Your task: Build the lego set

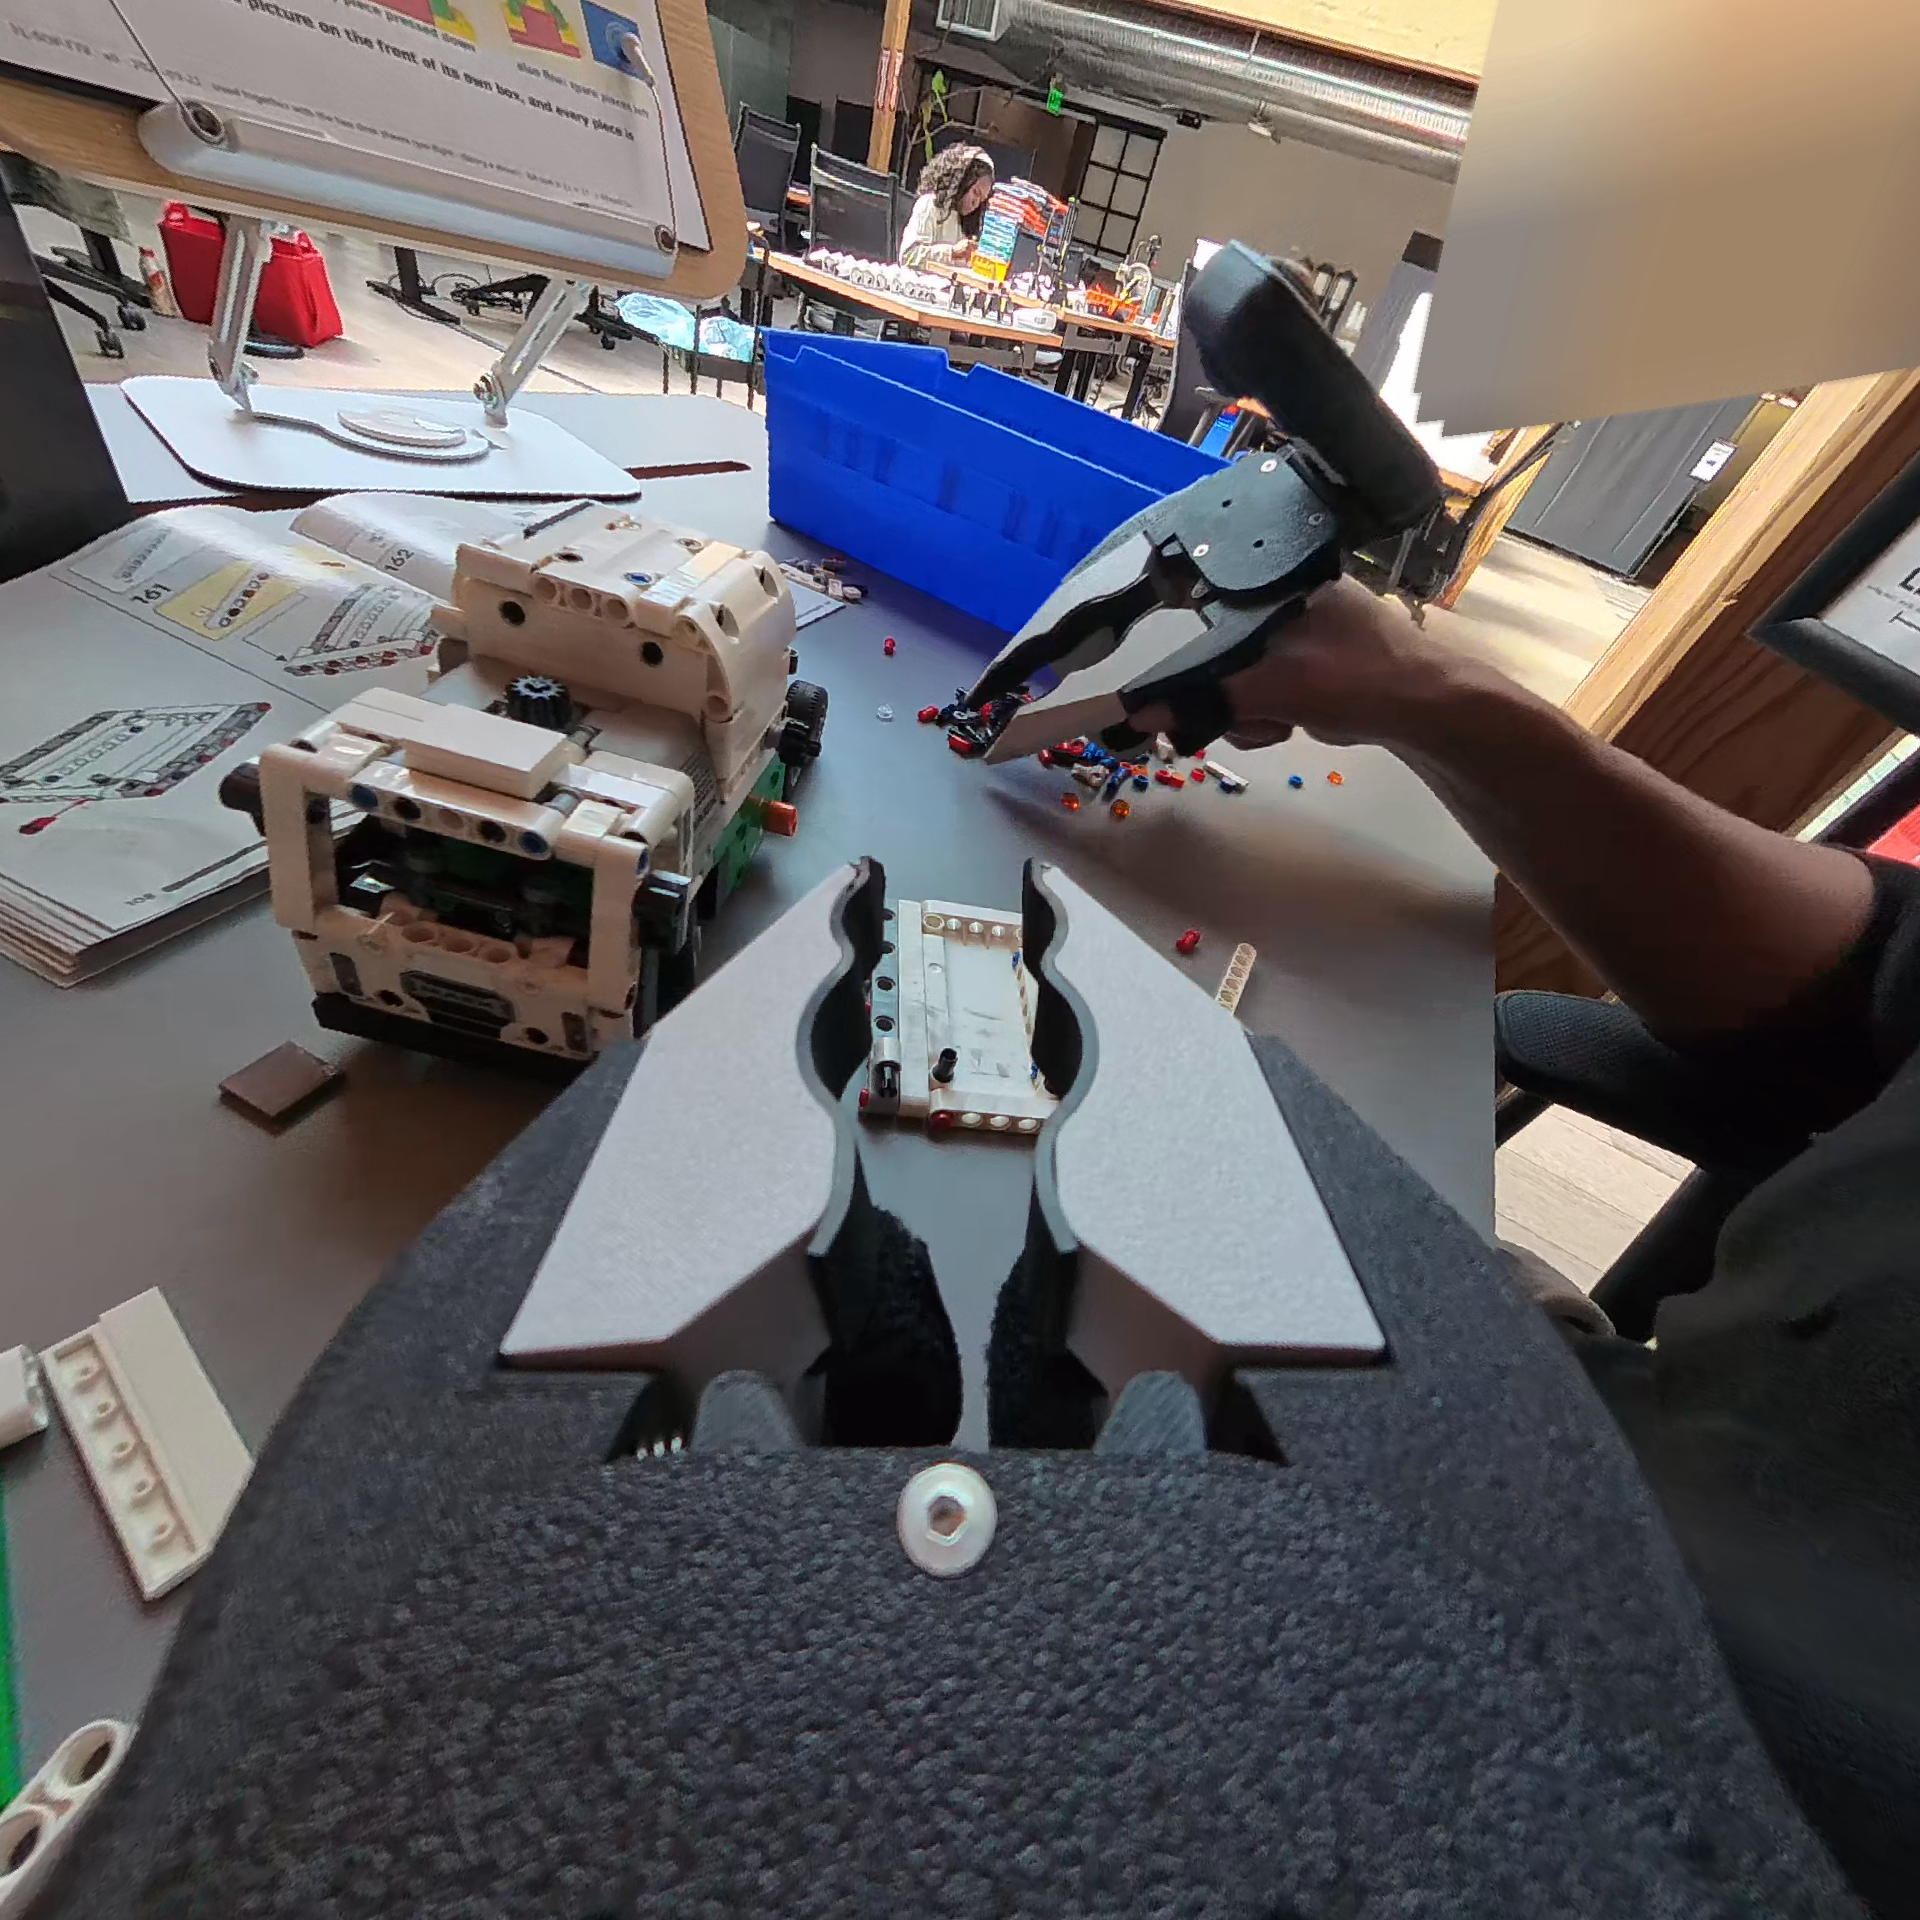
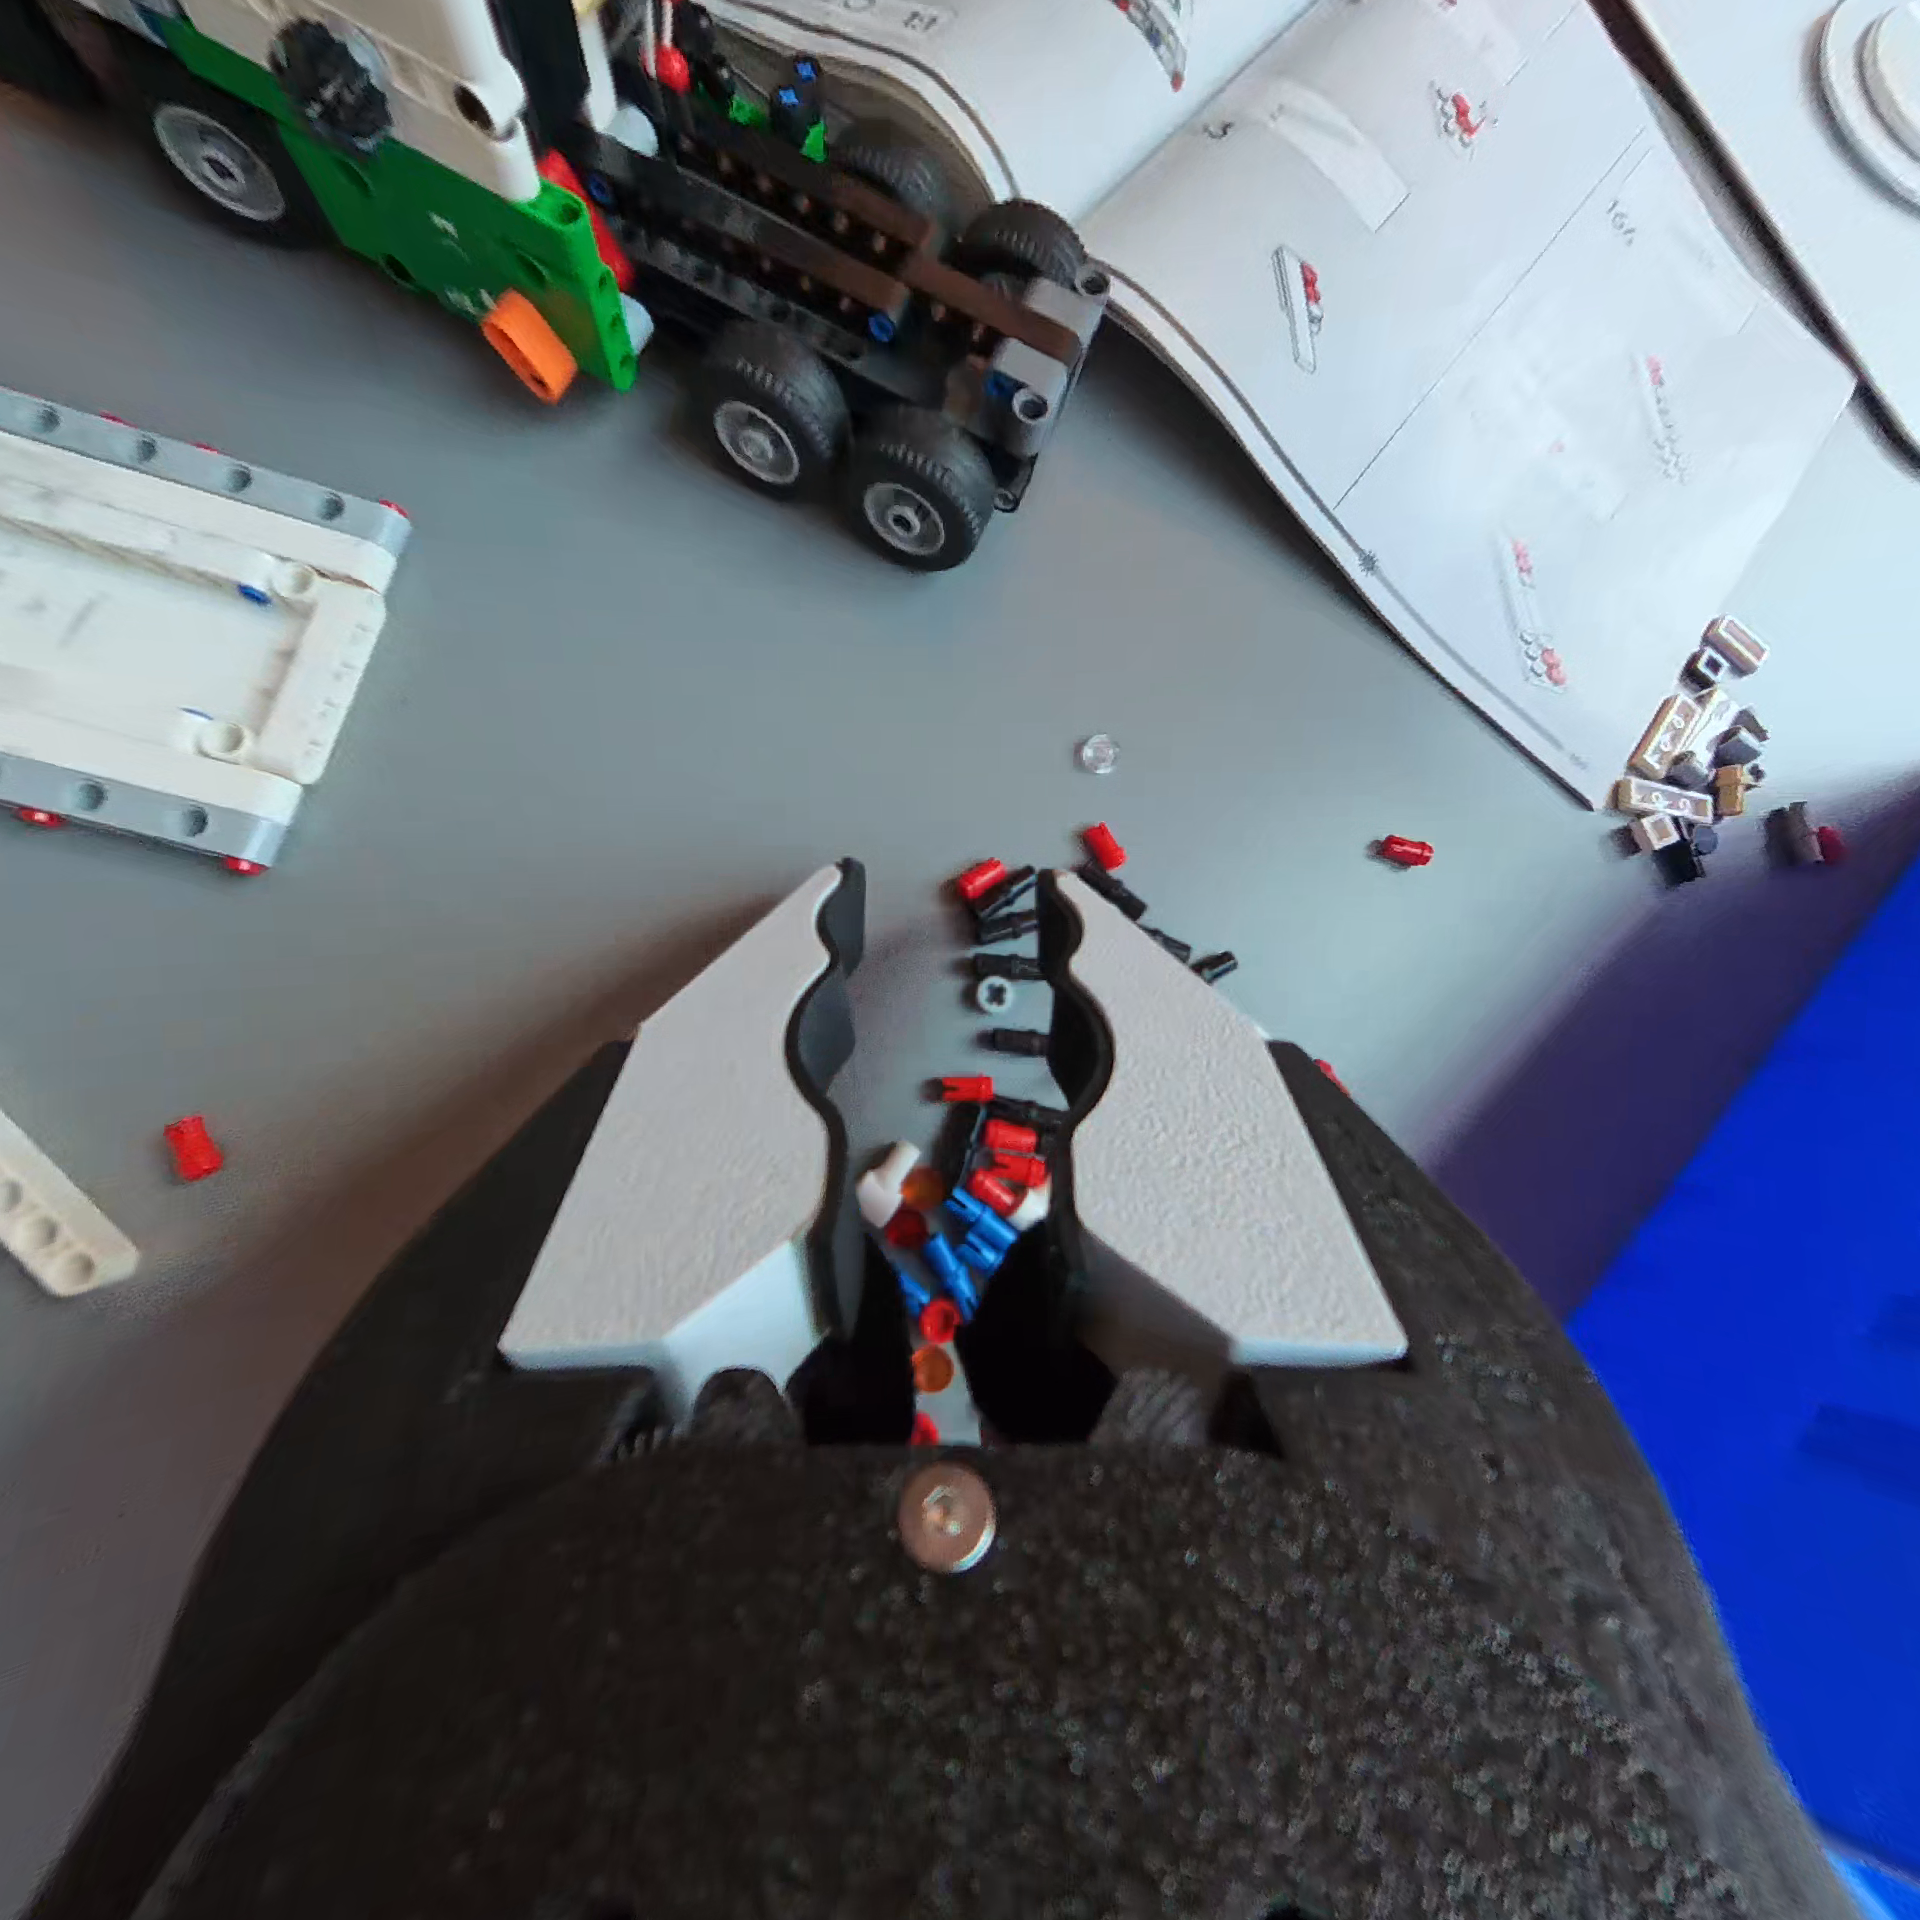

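Note:
A partly built white and green lego truck (image 1: 499,821) stands on the grey table; its rear with black wheels shows in the right wrist view (image 2: 790,312). A flat white panel assembly (image 1: 961,1023) with grey beams lies on the table, also at the left of the right wrist view (image 2: 177,623). My left gripper (image 1: 951,878) is open and hovers over the panel, which shows through the gap between its fingers. My right gripper (image 2: 951,883) is open, tips down at a scatter of small red, blue and black pins (image 2: 987,1174). It also shows in the left wrist view (image 1: 987,732).
An open instruction booklet (image 1: 156,675) lies left of the truck. A blue bin (image 1: 935,488) stands behind the pins. A white book stand (image 1: 364,436) is at the back. A loose white beam (image 2: 52,1236), a brown tile (image 1: 281,1081) and small tan pieces (image 2: 1694,758) lie around. The grippers' ends are close to 25 cm from one another.

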`<action>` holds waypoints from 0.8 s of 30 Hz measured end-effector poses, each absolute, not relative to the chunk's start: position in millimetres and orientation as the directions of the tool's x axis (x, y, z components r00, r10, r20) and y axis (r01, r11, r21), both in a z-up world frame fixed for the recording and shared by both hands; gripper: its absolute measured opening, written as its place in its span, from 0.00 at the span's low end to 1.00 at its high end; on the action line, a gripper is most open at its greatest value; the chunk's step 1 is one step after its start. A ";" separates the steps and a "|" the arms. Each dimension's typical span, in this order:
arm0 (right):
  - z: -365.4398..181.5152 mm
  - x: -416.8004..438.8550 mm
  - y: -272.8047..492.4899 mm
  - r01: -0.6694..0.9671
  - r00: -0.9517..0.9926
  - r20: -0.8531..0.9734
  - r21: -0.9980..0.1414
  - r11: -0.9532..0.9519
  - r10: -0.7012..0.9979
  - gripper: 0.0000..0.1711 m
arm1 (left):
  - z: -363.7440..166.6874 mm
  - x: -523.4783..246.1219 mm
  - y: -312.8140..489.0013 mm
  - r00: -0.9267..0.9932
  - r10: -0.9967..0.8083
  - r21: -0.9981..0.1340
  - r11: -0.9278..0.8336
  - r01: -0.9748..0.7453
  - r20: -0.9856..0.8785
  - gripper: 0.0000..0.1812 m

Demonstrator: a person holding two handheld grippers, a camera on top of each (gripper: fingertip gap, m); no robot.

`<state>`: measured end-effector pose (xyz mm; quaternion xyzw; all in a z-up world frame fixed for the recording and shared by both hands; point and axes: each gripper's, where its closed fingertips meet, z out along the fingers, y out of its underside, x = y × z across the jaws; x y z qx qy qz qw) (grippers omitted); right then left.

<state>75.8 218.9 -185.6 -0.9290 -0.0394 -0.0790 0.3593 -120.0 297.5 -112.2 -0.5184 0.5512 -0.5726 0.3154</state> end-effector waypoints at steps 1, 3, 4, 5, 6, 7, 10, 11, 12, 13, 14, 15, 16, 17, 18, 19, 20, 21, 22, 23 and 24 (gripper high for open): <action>-188.9 77.6 219.8 0.138 0.984 0.178 -0.656 -0.742 0.026 0.19 | -111.9 -120.2 297.3 -0.264 -0.933 -0.959 -0.191 -0.207 0.243 0.13; -196.0 80.4 220.5 0.165 0.978 0.203 -0.634 -0.755 0.044 0.17 | -110.3 -121.0 298.0 -0.263 -0.934 -0.961 -0.192 -0.196 0.241 0.13; -194.5 79.2 223.2 0.180 0.976 0.212 -0.645 -0.743 0.052 0.15 | -109.7 -121.3 298.6 -0.261 -0.934 -0.961 -0.196 -0.193 0.243 0.13; -194.2 79.0 224.6 0.195 0.972 0.227 -0.642 -0.742 0.059 0.14 | -109.5 -121.2 299.2 -0.260 -0.933 -0.960 -0.202 -0.192 0.248 0.13; -195.1 79.8 225.0 0.212 0.967 0.247 -0.628 -0.749 0.067 0.14 | -109.6 -121.1 299.6 -0.261 -0.931 -0.959 -0.207 -0.194 0.254 0.13; -195.1 79.8 225.7 0.228 0.962 0.263 -0.622 -0.749 0.074 0.13 | -109.9 -120.9 299.8 -0.262 -0.930 -0.957 -0.212 -0.197 0.260 0.13; -195.9 80.2 226.0 0.226 0.963 0.258 -0.613 -0.757 0.078 0.10 | -110.3 -120.6 300.0 -0.265 -0.926 -0.955 -0.219 -0.202 0.268 0.13; -196.4 79.0 225.4 0.218 0.967 0.242 -0.614 -0.758 0.082 0.10 | -110.1 -120.7 299.9 -0.265 -0.926 -0.955 -0.219 -0.201 0.269 0.13; -196.7 78.1 225.0 0.210 0.970 0.228 -0.619 -0.757 0.083 0.09 | -110.0 -120.7 300.0 -0.265 -0.926 -0.955 -0.220 -0.200 0.269 0.13; -197.0 77.5 225.0 0.201 0.973 0.214 -0.625 -0.754 0.081 0.08 | -109.8 -120.8 300.3 -0.265 -0.926 -0.955 -0.221 -0.199 0.269 0.13; -197.7 75.9 224.9 0.190 0.977 0.196 -0.630 -0.753 0.083 0.06 | -109.7 -120.8 300.5 -0.265 -0.926 -0.955 -0.222 -0.199 0.270 0.13; -198.1 74.5 224.8 0.184 0.979 0.183 -0.633 -0.752 0.085 0.05 | -109.8 -120.7 300.4 -0.265 -0.925 -0.954 -0.223 -0.200 0.272 0.13; -198.1 74.1 224.8 0.183 0.980 0.182 -0.634 -0.752 0.085 0.04 | -109.9 -120.7 300.4 -0.266 -0.924 -0.954 -0.224 -0.201 0.273 0.13; -198.1 73.9 224.7 0.185 0.979 0.185 -0.633 -0.752 0.085 0.04 | -109.8 -120.7 300.5 -0.266 -0.924 -0.954 -0.225 -0.200 0.274 0.13; -198.0 72.5 224.2 0.185 0.980 0.180 -0.633 -0.752 0.089 0.05 | -109.6 -120.8 300.5 -0.267 -0.924 -0.954 -0.225 -0.199 0.274 0.13; -197.8 71.4 223.9 0.179 0.981 0.172 -0.634 -0.752 0.089 0.06 | -109.4 -120.9 300.7 -0.267 -0.924 -0.954 -0.226 -0.198 0.274 0.13; -197.6 70.7 223.3 0.176 0.982 0.166 -0.634 -0.753 0.089 0.08 | -109.1 -121.0 300.8 -0.267 -0.924 -0.954 -0.228 -0.197 0.275 0.13; -197.5 69.4 222.4 0.176 0.982 0.162 -0.633 -0.754 0.092 0.08 | -109.1 -121.0 300.9 -0.267 -0.923 -0.953 -0.229 -0.196 0.277 0.13; -197.7 68.2 221.4 0.176 0.983 0.159 -0.634 -0.753 0.095 0.08 | -108.9 -121.1 301.1 -0.267 -0.923 -0.953 -0.231 -0.196 0.278 0.13; -197.8 67.8 220.7 0.171 0.984 0.154 -0.637 -0.751 0.093 0.07 | -108.9 -121.1 301.1 -0.268 -0.922 -0.953 -0.232 -0.196 0.279 0.13; -198.1 67.1 220.3 0.161 0.986 0.142 -0.643 -0.749 0.090 0.07 | -108.9 -121.1 301.1 -0.268 -0.922 -0.953 -0.232 -0.196 0.280 0.13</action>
